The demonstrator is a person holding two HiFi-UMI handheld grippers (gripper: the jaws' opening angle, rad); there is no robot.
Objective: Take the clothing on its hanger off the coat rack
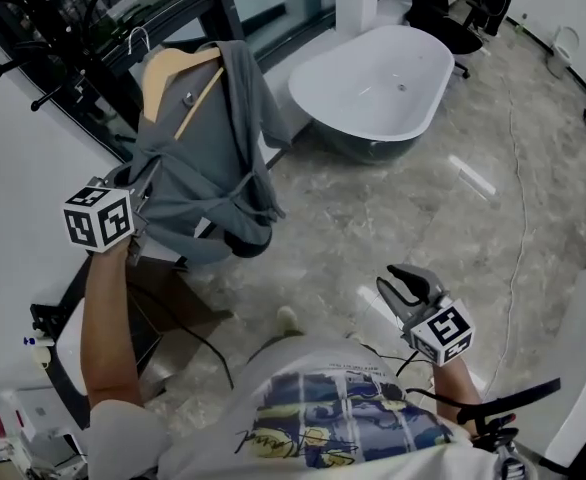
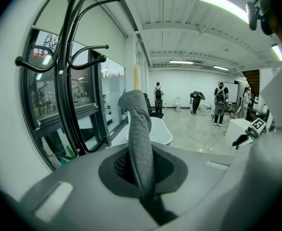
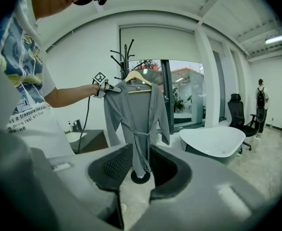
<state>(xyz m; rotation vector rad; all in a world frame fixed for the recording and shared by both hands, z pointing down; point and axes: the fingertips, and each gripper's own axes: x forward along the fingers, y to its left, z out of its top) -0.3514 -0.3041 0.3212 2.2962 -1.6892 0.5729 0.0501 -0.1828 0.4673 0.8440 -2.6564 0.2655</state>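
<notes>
1. Your left gripper (image 1: 145,200), raised at 10 o'clock in the head view, has its jaws clamped tight on a fold of the grey robe (image 1: 213,158) at the shoulder, just under one end of the wooden hanger (image 1: 168,73).
2. Your right gripper (image 1: 401,286) hangs low at 5 o'clock, well apart from the garment. Its jaws stand wide with nothing between them; the robe shows only in the distance beyond.
3. The robe is draped on the hanger, belt tied and hem dangling toward the stone floor, with the black coat rack (image 2: 66,81) just behind it at 11 o'clock and a white bathtub (image 1: 378,83) at 1 o'clock.
4. In the left gripper view the hanger's metal hook (image 2: 140,47) looks clear of the rack's pegs, at 12 o'clock above your grip. No view settles whether it is fully free, so treat the lift-off as unfinished.
5. You are holding cloth at 1 end only, so the hanger will likely tip and the robe could slide off its far arm. Keep the pinch firm and the hanger level.
6. Carry it away from the pegs toward 3 o'clock in a slow, even move, watching that the hook does not catch.
7. Bring the right gripper up to steady the far shoulder if the hanger starts to tilt.
</notes>
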